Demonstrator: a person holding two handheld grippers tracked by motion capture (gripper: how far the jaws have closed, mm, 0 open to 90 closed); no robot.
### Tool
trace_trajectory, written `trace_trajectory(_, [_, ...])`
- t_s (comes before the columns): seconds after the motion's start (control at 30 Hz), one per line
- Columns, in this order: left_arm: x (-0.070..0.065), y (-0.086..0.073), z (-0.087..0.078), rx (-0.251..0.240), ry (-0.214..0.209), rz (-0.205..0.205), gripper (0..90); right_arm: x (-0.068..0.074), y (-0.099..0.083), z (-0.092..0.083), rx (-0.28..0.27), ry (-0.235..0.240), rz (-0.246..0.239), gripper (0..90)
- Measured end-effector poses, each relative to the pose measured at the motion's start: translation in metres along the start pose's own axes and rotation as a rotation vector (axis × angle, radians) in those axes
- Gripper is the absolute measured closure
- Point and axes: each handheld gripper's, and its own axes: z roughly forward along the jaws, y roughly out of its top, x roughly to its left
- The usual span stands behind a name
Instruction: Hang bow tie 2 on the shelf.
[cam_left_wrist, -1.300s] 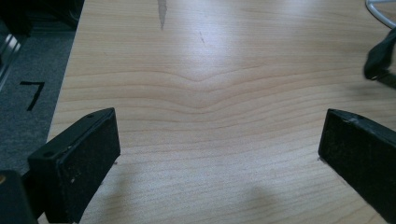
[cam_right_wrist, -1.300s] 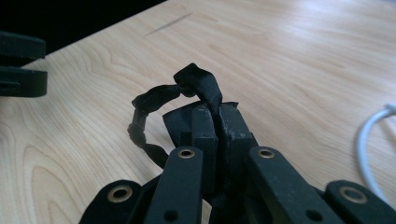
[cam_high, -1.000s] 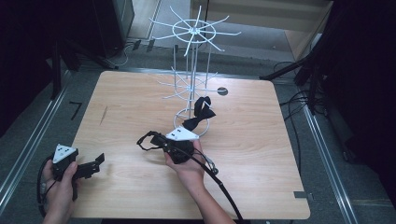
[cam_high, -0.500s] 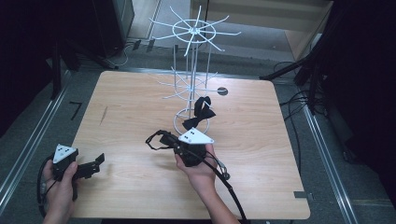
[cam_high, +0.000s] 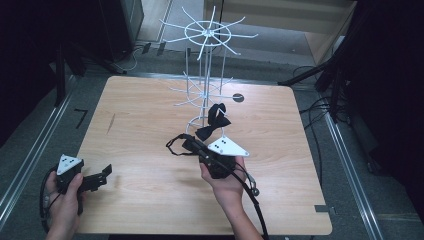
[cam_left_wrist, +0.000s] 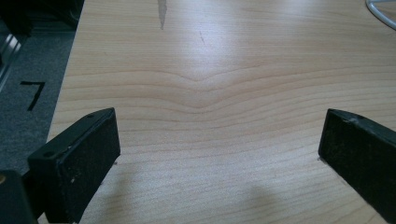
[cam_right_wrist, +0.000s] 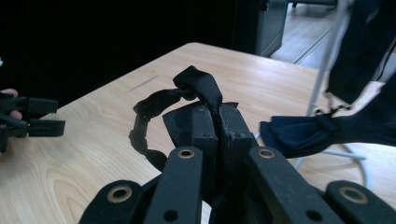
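The right gripper (cam_high: 192, 145) is clamped on a black strap (cam_right_wrist: 154, 109) mid-counter (cam_high: 150, 105) beside the wire rack (cam_high: 202, 75); hanging it apparently remains. The left gripper (cam_left_wrist: 219, 154) gapes empty near the counter's front-left corner.

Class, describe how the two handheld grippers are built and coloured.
Both are black. The left gripper and the right gripper each carry a grey three-cornered plate with small dark dots on top. The jaws are flat black blocks. A black cable trails from the right one. Forearms are unsleeved.

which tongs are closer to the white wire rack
Right. The right tongs, clamped on a black strap, sit just in front of the rack base; the left tongs lie open at the table's near left corner.
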Motion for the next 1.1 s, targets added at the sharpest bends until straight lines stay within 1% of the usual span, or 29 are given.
trace_trajectory(0.13, [0.0, 0.0, 0.0, 0.001, 0.0, 0.001, 0.0, -0.005, 0.004, -0.01, -0.026, -0.013, 0.004, 87.7])
trace_trajectory(0.27, [0.0, 0.0, 0.0, 0.001, 0.0, -0.001, 0.0, -0.005, 0.008, -0.016, -0.042, -0.017, 0.008, 87.7])
trace_trajectory(0.53, [0.001, 0.0, 0.0, 0.006, -0.001, 0.002, 0.0, -0.006, 0.02, -0.029, -0.076, -0.02, -0.002, 87.7])
trace_trajectory(0.6, [0.001, 0.0, 0.0, 0.007, -0.002, 0.001, 0.0, -0.005, 0.021, -0.03, -0.078, -0.02, 0.0, 87.7])
trace_trajectory(0.73, [0.001, 0.0, 0.0, 0.008, -0.002, 0.001, 0.0, -0.005, 0.026, -0.035, -0.099, -0.021, 0.0, 87.7])
trace_trajectory(1.1, [0.0, 0.0, 0.0, 0.01, -0.001, 0.002, 0.0, -0.006, 0.034, -0.045, -0.122, -0.025, -0.004, 87.7])
